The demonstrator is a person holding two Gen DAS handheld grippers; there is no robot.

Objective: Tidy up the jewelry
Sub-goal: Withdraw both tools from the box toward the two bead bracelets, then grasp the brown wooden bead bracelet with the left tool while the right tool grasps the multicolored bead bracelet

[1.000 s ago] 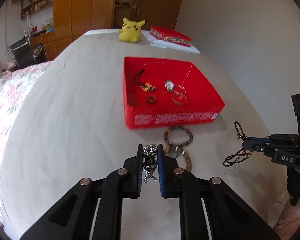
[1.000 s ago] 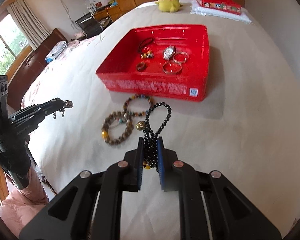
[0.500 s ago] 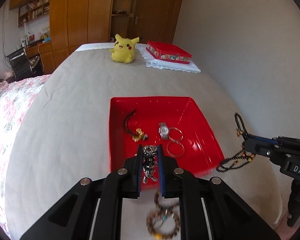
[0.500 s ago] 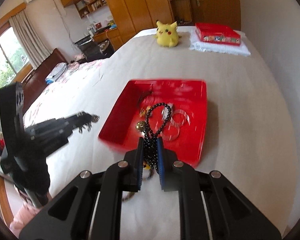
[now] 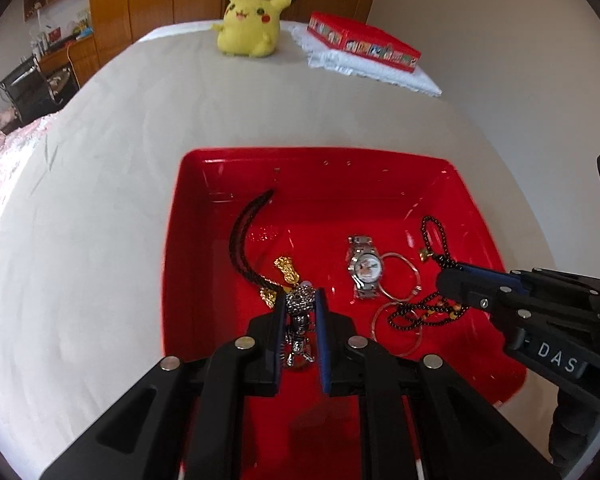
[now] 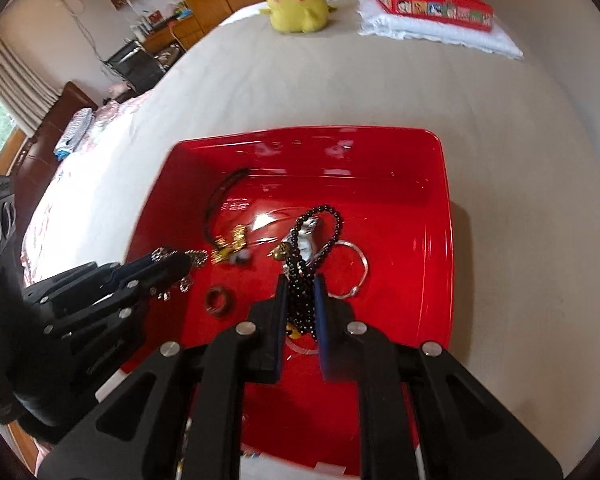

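Left gripper has its fingers pinching a sparkly silver charm, dangling over the near-left part of the red tray. Just past its tips sit a gold pendant and a wristwatch. Right gripper is clamped on a black bead necklace, hanging over the tray's middle, bangles right underneath.

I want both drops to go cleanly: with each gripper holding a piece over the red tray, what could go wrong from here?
1. The black bead strand hangs from the right gripper right above the watch and the thin bangles; dropped there, it may tangle with them.
2. The left gripper holds the silver charm near the gold pendant and black cord, so chains could snag.
3. The grippers are close together over the red tray and might bump.
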